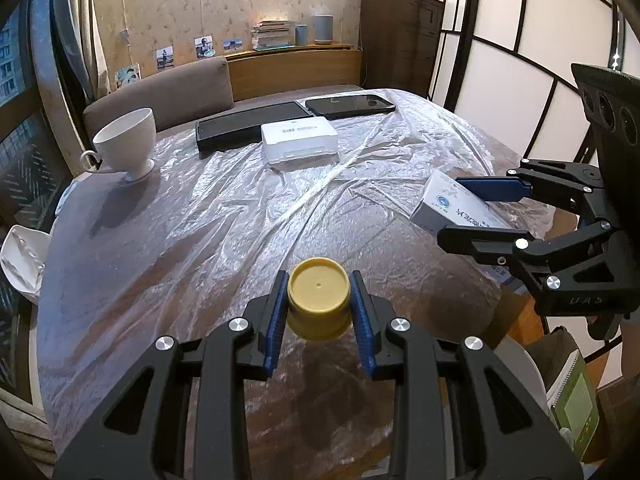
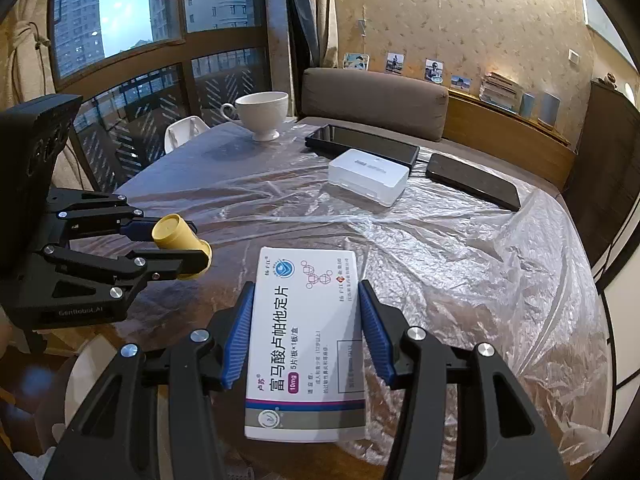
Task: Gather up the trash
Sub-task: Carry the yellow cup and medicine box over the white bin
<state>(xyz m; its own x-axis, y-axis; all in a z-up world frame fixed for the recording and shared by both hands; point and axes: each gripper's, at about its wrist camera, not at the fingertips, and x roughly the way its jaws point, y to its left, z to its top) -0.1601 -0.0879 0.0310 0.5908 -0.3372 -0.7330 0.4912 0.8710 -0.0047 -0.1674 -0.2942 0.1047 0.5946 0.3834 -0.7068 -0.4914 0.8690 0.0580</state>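
Left gripper (image 1: 319, 304) was closed onto the yellow cap (image 1: 319, 298), blue pads pressing its opposite side walls, the cap carried clear above the plastic-sheeted table (image 1: 224, 232). Right gripper (image 2: 306, 332) was likewise closed, clamping the white medicine box (image 2: 306, 340) across its two long edges, the box lifted off the sheet and sticking out forward past the fingertips. Judged handling: cap looked like rigid moulded plastic, light, smooth-walled; a squeeze across the diameter suits it, though the round wall could slip or roll if pressure eased. Box looked like thin cardboard, very light, possibly near empty; its broad faces would buckle under a hard pinch, so the narrow-edge hold near the middle seemed the sound one, with modest force. Overhang forward of the pads might let it pivot if swung fast. White cup (image 1: 126, 142), white plastic case (image 1: 299, 140) and two dark tablets (image 1: 252, 124) stayed at the far side of the table, well apart from both held items. No bin visible in either view.
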